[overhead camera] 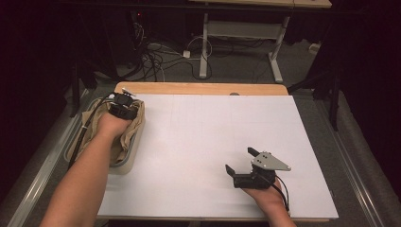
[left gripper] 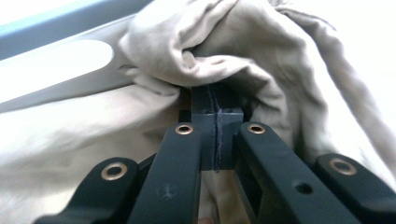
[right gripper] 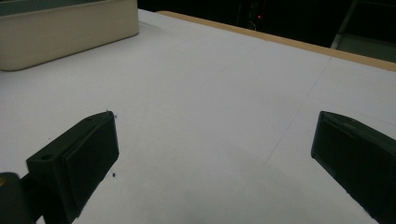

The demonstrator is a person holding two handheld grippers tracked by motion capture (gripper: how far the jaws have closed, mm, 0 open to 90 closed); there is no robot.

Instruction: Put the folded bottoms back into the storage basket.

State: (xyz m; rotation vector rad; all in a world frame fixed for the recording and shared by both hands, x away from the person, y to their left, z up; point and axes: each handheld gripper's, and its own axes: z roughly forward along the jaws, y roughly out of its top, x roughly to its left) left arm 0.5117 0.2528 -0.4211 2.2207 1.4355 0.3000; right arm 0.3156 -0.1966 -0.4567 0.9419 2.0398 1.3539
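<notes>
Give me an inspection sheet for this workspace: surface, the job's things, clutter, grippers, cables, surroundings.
Surface: white sheet over a wooden table, bare in the middle.
Job's things: beige cloth bunched in a tray at the table's left edge.
Clutter: nothing seen.
Grippers: left gripper in the tray, jaws closed, cloth folds pressed around the tips; right gripper low over the sheet, jaws wide apart, nothing between them.
Cables: black cable trails from the left gripper; loose cables on the floor beyond.
Surroundings: dark room, metal desk frame behind the table.
</notes>
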